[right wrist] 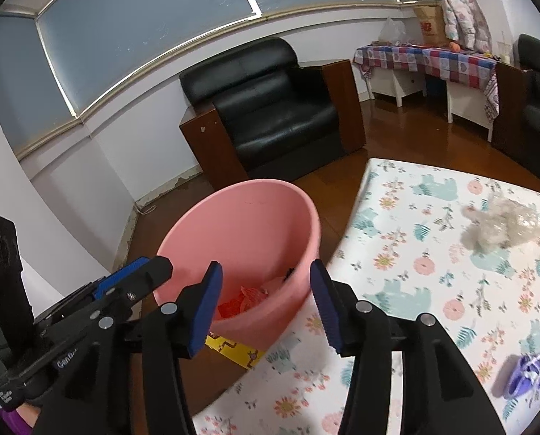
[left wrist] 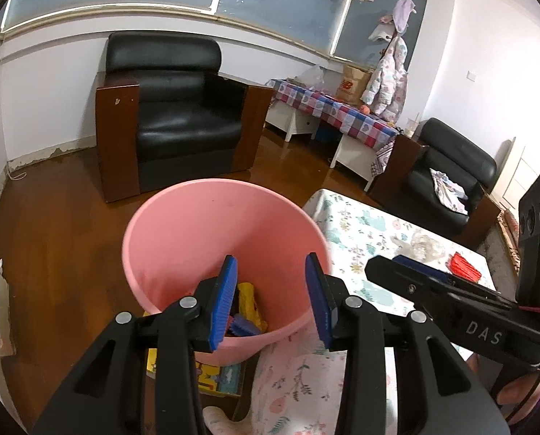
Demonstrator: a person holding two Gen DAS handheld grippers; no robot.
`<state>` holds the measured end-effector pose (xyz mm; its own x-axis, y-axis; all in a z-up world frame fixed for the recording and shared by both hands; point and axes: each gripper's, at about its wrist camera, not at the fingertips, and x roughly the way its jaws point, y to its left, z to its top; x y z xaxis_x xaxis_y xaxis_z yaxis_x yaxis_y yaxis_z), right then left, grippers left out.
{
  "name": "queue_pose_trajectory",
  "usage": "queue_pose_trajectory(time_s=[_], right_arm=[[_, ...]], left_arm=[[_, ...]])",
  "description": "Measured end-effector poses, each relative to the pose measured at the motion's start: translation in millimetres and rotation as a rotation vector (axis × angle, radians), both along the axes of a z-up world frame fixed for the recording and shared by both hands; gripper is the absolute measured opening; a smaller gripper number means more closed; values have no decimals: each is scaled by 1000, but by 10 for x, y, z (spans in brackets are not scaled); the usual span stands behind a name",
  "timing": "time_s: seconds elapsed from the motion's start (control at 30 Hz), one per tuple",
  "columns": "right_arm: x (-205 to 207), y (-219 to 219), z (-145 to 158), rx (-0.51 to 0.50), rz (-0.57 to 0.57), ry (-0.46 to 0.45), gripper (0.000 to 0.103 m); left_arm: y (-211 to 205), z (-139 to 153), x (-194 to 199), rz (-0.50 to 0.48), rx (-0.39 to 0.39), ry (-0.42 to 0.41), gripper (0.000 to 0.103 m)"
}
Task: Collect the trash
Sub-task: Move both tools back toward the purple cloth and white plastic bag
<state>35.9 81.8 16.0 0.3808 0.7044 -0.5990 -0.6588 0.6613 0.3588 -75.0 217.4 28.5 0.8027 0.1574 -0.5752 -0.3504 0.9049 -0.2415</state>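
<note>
A pink bin (left wrist: pixel 204 239) stands on the floor beside the floral-covered table (left wrist: pixel 364 232); it also shows in the right wrist view (right wrist: pixel 255 232). Yellow and blue trash (left wrist: pixel 248 308) lies in its bottom, seen as red and pink pieces (right wrist: pixel 248 299) in the right wrist view. My left gripper (left wrist: pixel 271 304) is open and empty above the bin's near rim. My right gripper (right wrist: pixel 266 308) is open and empty over the bin's right rim. A crumpled clear plastic wad (right wrist: pixel 501 224) and a red wrapper (left wrist: pixel 463 266) lie on the table.
A purple shoe-like item (right wrist: pixel 530 373) lies at the table's right. A yellow patterned box (right wrist: pixel 235 349) lies on the floor under the bin. A black armchair (left wrist: pixel 175 108) stands behind, with a checked-cloth bench (left wrist: pixel 342 108) and a second armchair (left wrist: pixel 447 174) to the right.
</note>
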Motion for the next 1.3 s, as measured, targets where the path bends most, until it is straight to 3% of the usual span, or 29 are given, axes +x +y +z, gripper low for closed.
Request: queue_pose_trajectory(time_s=[0.2, 0.43, 0.73, 1.0, 1.3], right_arm=[[-54, -376, 8, -13, -46, 4, 50], [-109, -867, 8, -46, -122, -2, 50], [-92, -1807, -70, -64, -303, 25, 50], [-29, -2546, -147, -102, -460, 7, 50], [46, -2999, -389, -159, -570, 28, 50]], left_arm=[[-233, 24, 56, -58, 17, -3, 39], [-671, 93, 139, -203, 49, -28, 39], [-1312, 124, 255, -390, 75, -42, 39], [-1897, -59, 399, -564, 107, 7, 39], [-2372, -359, 667, -706, 129, 113, 39]])
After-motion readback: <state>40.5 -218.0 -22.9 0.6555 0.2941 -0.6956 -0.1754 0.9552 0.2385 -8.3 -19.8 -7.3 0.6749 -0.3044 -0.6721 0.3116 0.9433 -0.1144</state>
